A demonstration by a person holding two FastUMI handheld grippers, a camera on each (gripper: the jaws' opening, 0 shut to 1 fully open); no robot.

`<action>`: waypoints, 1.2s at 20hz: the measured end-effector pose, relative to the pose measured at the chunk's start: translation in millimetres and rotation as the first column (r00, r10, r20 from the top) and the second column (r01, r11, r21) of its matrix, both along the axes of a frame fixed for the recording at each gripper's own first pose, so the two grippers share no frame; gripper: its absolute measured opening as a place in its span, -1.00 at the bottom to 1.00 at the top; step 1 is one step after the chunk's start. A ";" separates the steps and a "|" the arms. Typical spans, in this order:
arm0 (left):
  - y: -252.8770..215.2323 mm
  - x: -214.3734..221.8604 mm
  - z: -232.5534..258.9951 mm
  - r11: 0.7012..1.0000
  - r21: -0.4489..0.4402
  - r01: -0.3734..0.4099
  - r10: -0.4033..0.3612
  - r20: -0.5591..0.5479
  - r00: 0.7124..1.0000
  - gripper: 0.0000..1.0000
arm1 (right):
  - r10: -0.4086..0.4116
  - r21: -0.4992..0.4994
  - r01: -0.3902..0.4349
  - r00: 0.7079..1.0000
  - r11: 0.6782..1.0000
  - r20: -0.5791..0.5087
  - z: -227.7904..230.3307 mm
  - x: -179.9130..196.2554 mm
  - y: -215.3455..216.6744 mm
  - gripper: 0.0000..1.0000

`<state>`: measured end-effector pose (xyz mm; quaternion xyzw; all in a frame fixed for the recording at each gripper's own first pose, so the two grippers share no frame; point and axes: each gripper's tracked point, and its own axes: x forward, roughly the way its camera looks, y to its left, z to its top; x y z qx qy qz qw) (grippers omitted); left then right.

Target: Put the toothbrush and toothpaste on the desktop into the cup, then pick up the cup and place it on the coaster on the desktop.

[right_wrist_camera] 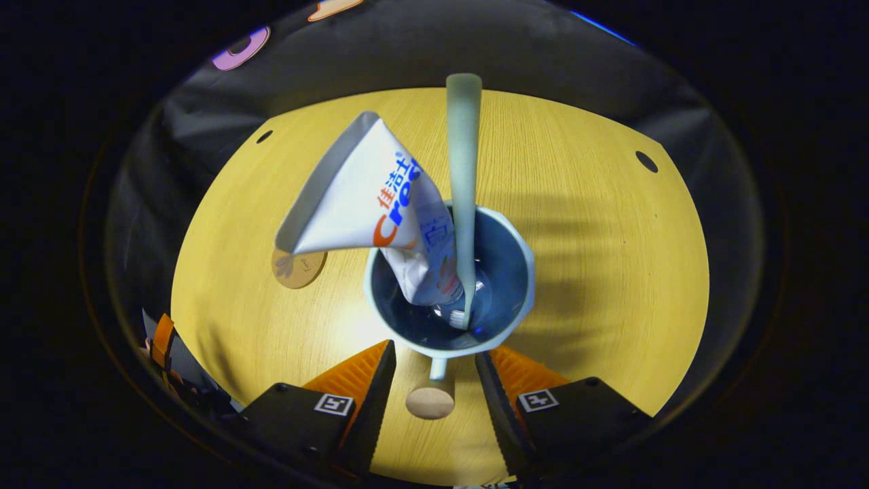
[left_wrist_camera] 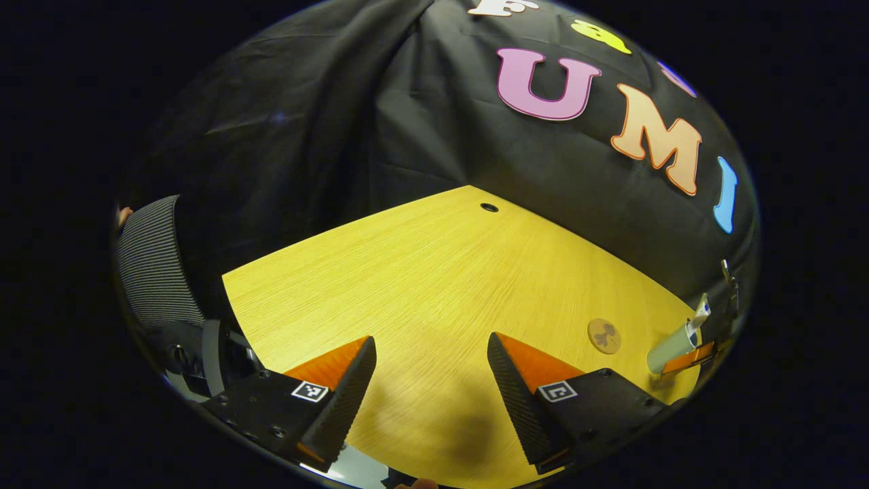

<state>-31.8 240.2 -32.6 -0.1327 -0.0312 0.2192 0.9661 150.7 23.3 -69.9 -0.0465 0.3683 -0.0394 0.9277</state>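
The cup [right_wrist_camera: 449, 285] stands on the tabletop [right_wrist_camera: 597, 258] near its middle, with the toothpaste [right_wrist_camera: 370, 204] and toothbrush [right_wrist_camera: 464, 170] already standing in it, the tube leaning out over the rim toward the coaster [right_wrist_camera: 299, 266]. The coaster lies on the wood just beside the cup, nearer the left edge in the right gripper view.

The right gripper [right_wrist_camera: 432, 380] is spread open, its fingers either side of the cup's handle [right_wrist_camera: 434, 394], which ends in a wooden knob; they seem not to touch it yet.

The risk is a tip: the leaning tube loads one side, so a handle-only grasp or a quick lift could swing the cup and spill both.

The left gripper [left_wrist_camera: 432, 380] hangs open over bare wood. Its view shows the coaster and, at the tabletop's right edge, what may be the tube and brush. The right gripper view alone looks into the cup.
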 end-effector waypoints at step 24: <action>-15.8 15.9 -9.7 0.997 -0.001 0.082 -0.082 -0.059 0.995 0.91 | 0.185 -0.080 -0.181 0.982 0.980 0.039 17.1 19.1 95.4 -0.51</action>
